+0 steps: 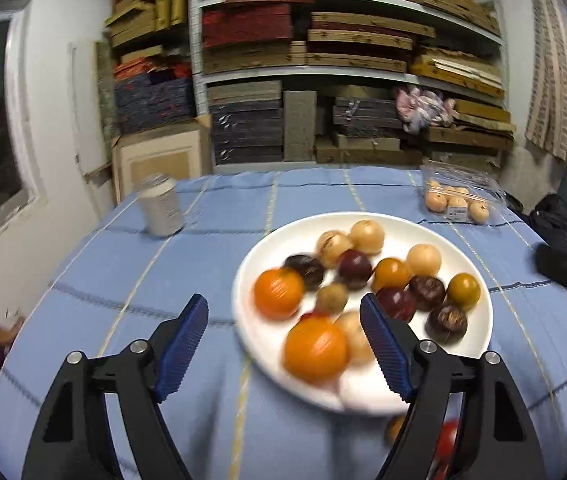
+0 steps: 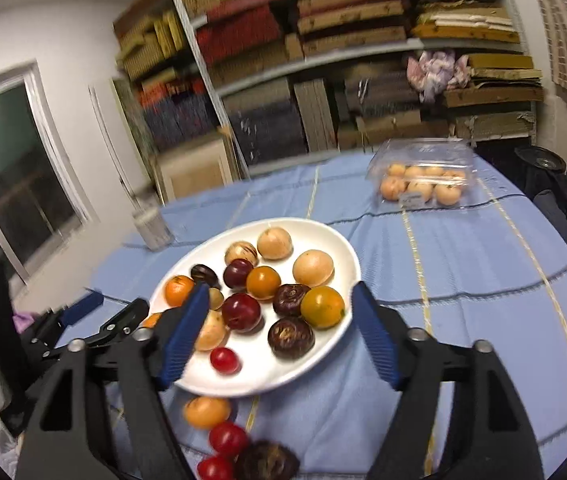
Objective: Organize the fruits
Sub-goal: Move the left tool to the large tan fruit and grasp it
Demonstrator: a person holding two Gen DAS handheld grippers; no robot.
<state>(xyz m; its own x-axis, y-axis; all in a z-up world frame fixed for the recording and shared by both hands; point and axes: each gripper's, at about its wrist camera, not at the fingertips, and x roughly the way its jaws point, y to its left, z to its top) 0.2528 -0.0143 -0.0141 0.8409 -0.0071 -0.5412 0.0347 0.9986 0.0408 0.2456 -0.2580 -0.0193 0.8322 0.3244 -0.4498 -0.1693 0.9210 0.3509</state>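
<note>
- On the blue striped tablecloth [image 2: 463,280]: round white ceramic plate [image 2: 335,240] holding orange, tan, dark-red and dark-brown round fruits.
- Off the plate, at its near edge: one tan fruit [image 2: 206,412], two small red tomatoes [image 2: 227,439], one dark-brown fruit [image 2: 267,462].
- Far right: clear plastic clamshell box [image 2: 423,156] of tan fruits.
- Far left: white cylindrical can [image 1: 162,208].
- Left gripper [image 1: 283,344]: jaws apart, empty.
- Right gripper [image 2: 279,332]: jaws apart, empty, over the plate.
</note>
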